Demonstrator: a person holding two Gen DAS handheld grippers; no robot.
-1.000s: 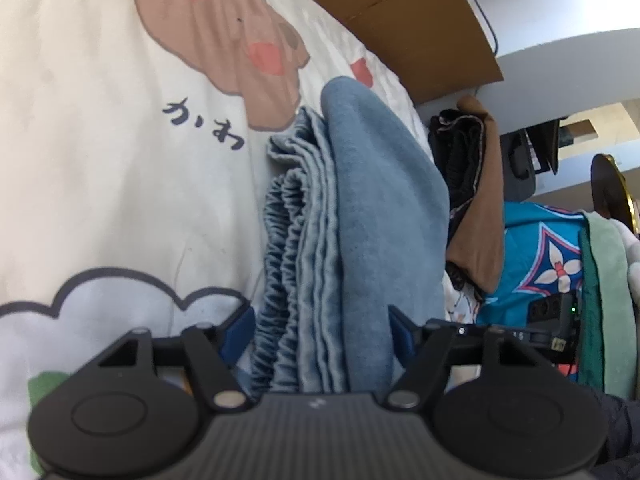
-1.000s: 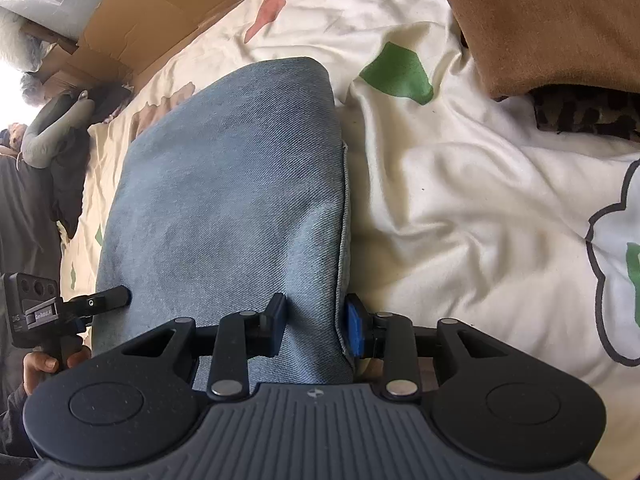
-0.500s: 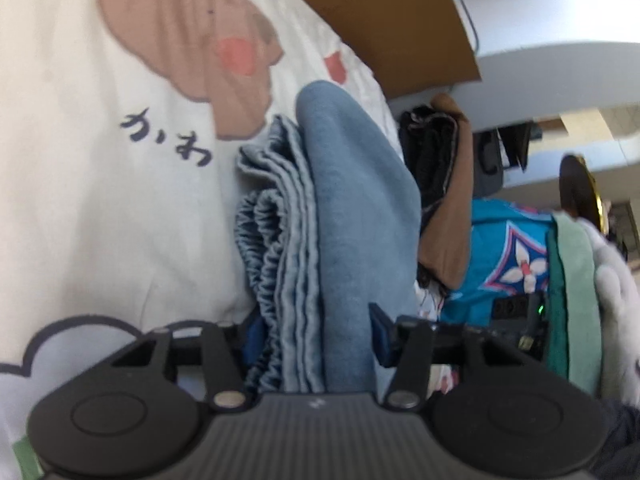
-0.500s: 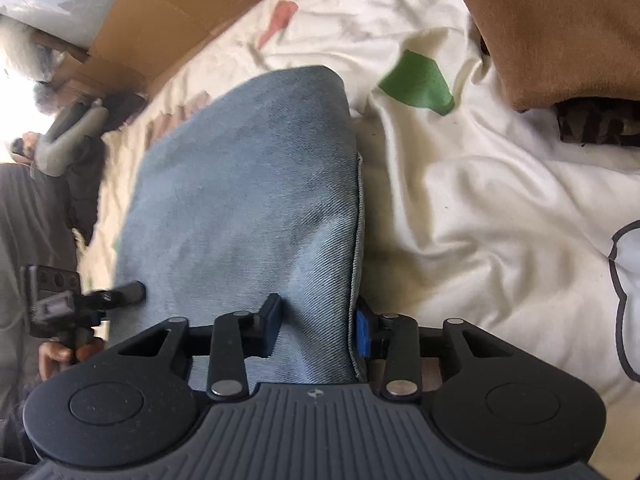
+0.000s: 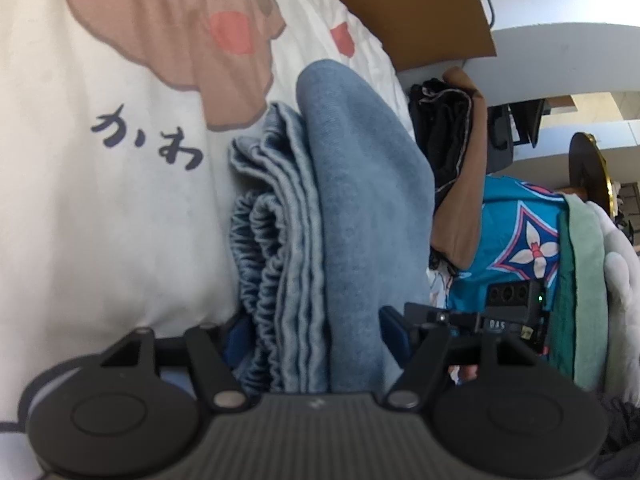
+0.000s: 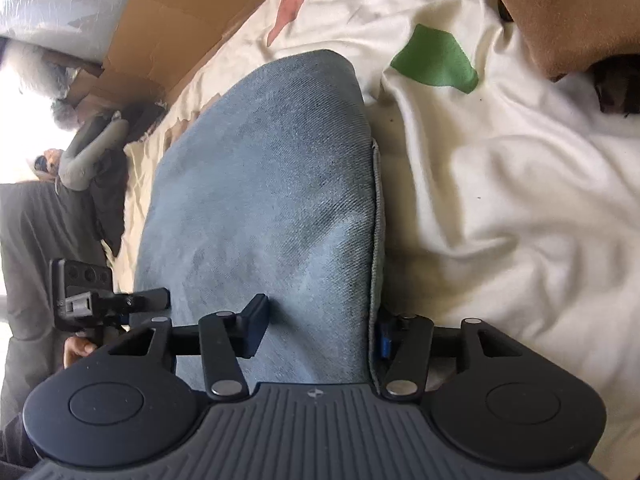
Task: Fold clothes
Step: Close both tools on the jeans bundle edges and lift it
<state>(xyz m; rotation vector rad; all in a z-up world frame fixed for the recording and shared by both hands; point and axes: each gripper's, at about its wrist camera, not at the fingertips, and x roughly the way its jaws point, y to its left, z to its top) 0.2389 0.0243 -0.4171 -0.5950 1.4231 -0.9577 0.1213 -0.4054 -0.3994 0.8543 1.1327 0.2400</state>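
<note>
The left gripper [image 5: 314, 336] is clamped across the thick folded edge of the blue denim garment [image 5: 352, 208], its blue pads pressed in from 9 and 3 o'clock with every stacked layer between them. The tool points along the bundle toward 12 o'clock, and the elastic waistband [image 5: 260, 264] bunches just left of centre. In that same view the right gripper [image 5: 508, 312] shows at 3 o'clock, gripping the far side of the bundle.

From the right wrist, the right gripper [image 6: 320, 330] is closed partway on the garment's [image 6: 264, 184] seamed edge, one finger [image 6: 256, 326] lying on top of the cloth, the other tucked under the hem at 3 o'clock. The left gripper [image 6: 96, 300] sits at 9 o'clock, a bare hand [image 6: 78, 350] beneath it.

The garment rests on a cream printed bedsheet [image 6: 500, 200]. A brown cloth [image 6: 560, 12] lies at 1 o'clock, cardboard [image 6: 168, 20] at 11 o'clock
</note>
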